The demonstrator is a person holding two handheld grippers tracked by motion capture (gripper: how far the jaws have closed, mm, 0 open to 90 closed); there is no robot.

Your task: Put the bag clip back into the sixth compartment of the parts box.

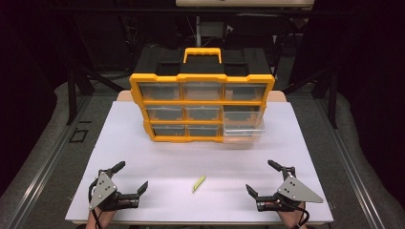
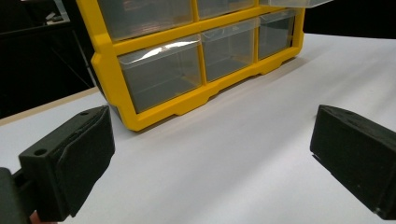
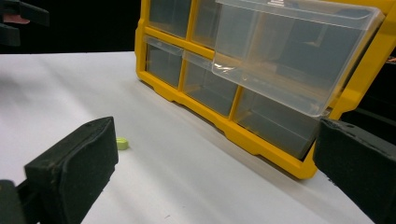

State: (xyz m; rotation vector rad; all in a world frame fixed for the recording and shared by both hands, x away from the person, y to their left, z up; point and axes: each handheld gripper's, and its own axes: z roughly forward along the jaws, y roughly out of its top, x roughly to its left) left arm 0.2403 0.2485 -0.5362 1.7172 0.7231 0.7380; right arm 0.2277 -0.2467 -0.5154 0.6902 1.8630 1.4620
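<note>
While both grippers rest released on the desk (image 1: 143, 143), the yellow-green stick (image 1: 198, 183) lies between them, slightly nearer the right gripper (image 1: 261, 179) than the left gripper (image 1: 132, 177), its long axis pointing toward the pulled-out drawer (image 1: 242, 128).

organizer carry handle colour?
Yellow-orange, like the frame. The handle on the organizer shows best in the high view.

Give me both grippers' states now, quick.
Left gripper: open, fingers spread, holding nothing.
Right gripper: open, fingers spread, holding nothing.
</note>
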